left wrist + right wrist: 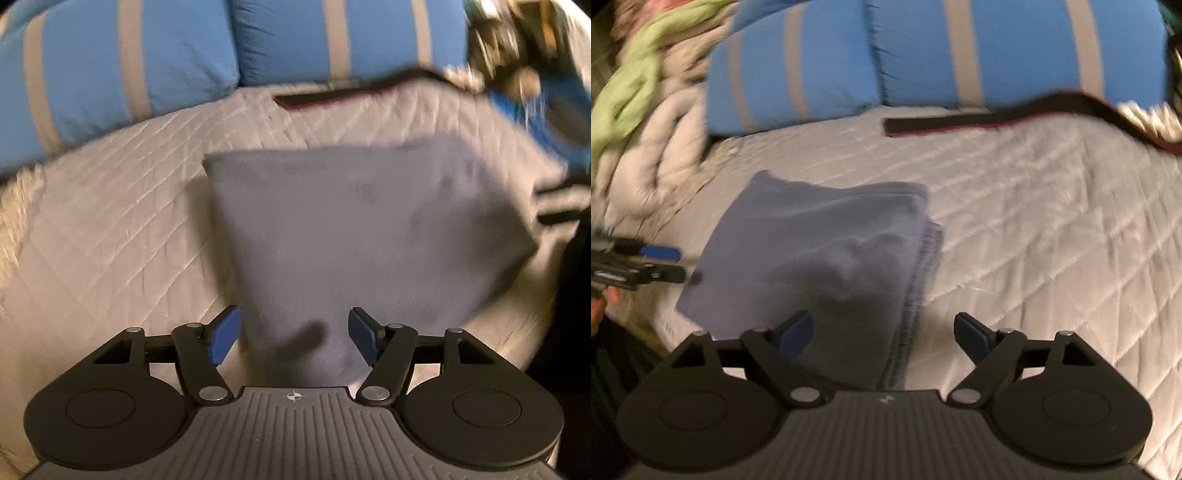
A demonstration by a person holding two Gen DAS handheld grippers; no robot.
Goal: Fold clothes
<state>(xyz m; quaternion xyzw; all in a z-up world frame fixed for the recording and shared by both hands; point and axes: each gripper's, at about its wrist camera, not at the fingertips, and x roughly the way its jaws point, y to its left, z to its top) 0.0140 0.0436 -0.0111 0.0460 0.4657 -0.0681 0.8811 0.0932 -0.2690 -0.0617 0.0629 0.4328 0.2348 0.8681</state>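
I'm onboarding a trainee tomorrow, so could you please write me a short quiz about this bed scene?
1. True or false: the left gripper is clamped on the grey garment.
2. What lies by the blue striped pillows? A) a dark strap B) a hat C) a book
3. Fill in: the garment's stacked layer edges show in the right wrist view, so it is already ____.

Key
1. False: its jaws stand apart, pads off the cloth.
2. A
3. Folded. It lies flat on the quilted cover, and the right gripper is open too.
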